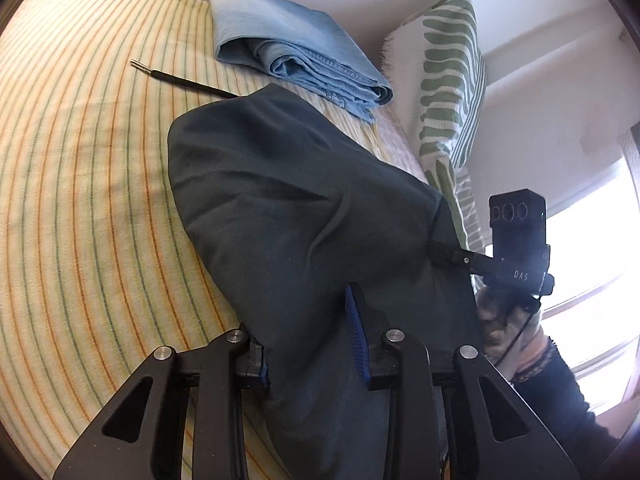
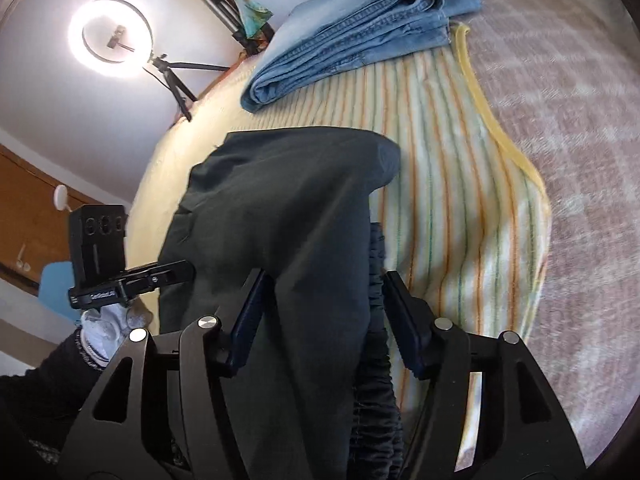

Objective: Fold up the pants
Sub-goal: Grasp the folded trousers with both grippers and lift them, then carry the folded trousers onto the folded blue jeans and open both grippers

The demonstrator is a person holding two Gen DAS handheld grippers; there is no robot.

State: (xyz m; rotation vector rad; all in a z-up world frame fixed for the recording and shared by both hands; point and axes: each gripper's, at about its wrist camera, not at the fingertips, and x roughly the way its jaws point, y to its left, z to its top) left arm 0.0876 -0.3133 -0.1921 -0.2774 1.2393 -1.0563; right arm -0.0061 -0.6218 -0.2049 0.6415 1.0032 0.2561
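In the left wrist view we saw the striped blanket (image 1: 80,200) covering the bed on the left; a thin black rod (image 1: 180,78) with a metal tip lay on it near the far edge, its nearer end running under the dark pants (image 1: 280,200); beyond the rod a folded pair of blue jeans (image 1: 296,56) rested at the far edge of the bed, apart from the pants; to the right a green-patterned pillow (image 1: 448,92) leaned against the wall. Our left gripper (image 1: 308,336) held the pants with its fingers (image 1: 356,340) clamped on a thick fold of the dark cloth, which draped forward from the grip onto the blanket; farther right our right gripper (image 1: 460,258) pinched the same edge of the pants, its tips closed on the cloth, with the right hand (image 1: 504,312) behind it.

In the right wrist view a lit ring light (image 2: 110,38) on a tripod stood at the far left, beyond the bed; the left gripper (image 2: 176,272) and left hand (image 2: 108,324) met the pants (image 2: 288,208) at their left edge; the right gripper (image 2: 324,320) had its fingers (image 2: 248,312) pressed onto a bunched fold, the gathered waistband (image 2: 376,264) hanging between them; the jeans (image 2: 360,28) lay past the pants at the far edge, and right of the blanket (image 2: 460,200) a pale mauve bedcover (image 2: 580,140) showed.
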